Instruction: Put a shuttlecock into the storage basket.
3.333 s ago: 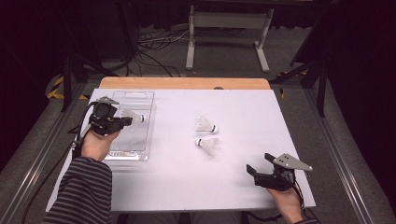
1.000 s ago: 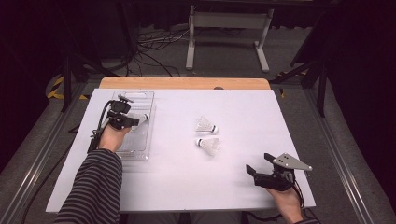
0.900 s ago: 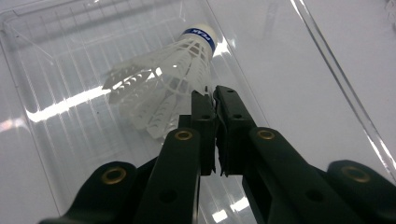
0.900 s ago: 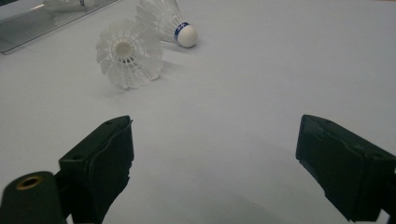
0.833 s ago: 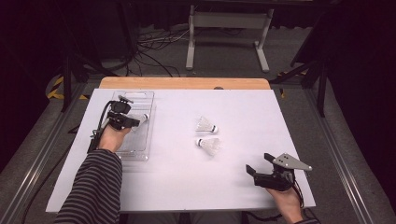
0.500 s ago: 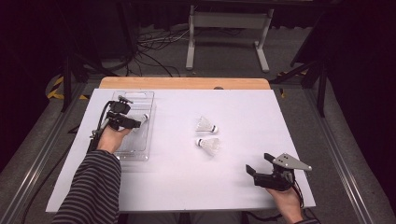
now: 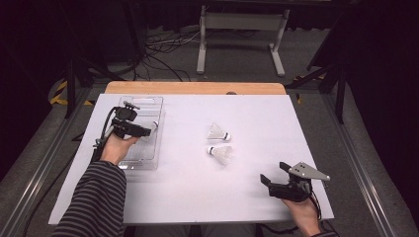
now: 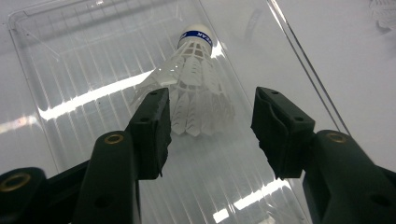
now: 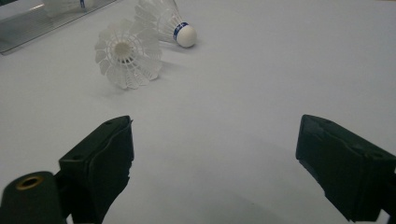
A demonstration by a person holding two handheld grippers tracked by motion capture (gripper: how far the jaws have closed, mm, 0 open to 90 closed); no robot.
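Three shuttlecocks lie on the white table [image 7: 173, 197]: one in the clear tray [image 7: 155, 101] near the table's far-left corner, two on the bare surface near the table's middle. In the high view the tray's shuttlecock [image 7: 151, 127] is a small pale patch by the tray's right wall, just ahead of the left gripper [image 7: 146, 132]. The left gripper view resolves it: the tray shuttlecock [image 8: 194, 86] lies on its side on the tray floor [image 8: 84, 74], white cork with a blue band pointing away from the gripper, skirt toward the jaws, long axis roughly along the gripper's line. The left gripper [image 8: 208, 126] has just been opening; its jaws stand moderately apart with the skirt's wide end between them. One jaw overlaps the skirt's edge in the picture; whether it touches cannot be told. The other stands clear, and nothing is held.

The right gripper [image 7: 267, 181] rests near the table's near-right corner, its jaws wide apart and empty. The right gripper view shows the nearer shuttlecock [image 9: 128, 53] with its open skirt facing the camera, and the farther shuttlecock [image 9: 163, 21] just behind it, on its side with the cork to the right. In the high view these two, nearer [image 7: 221, 153] and farther [image 7: 217, 132], lie close together with corks at opposite ends.
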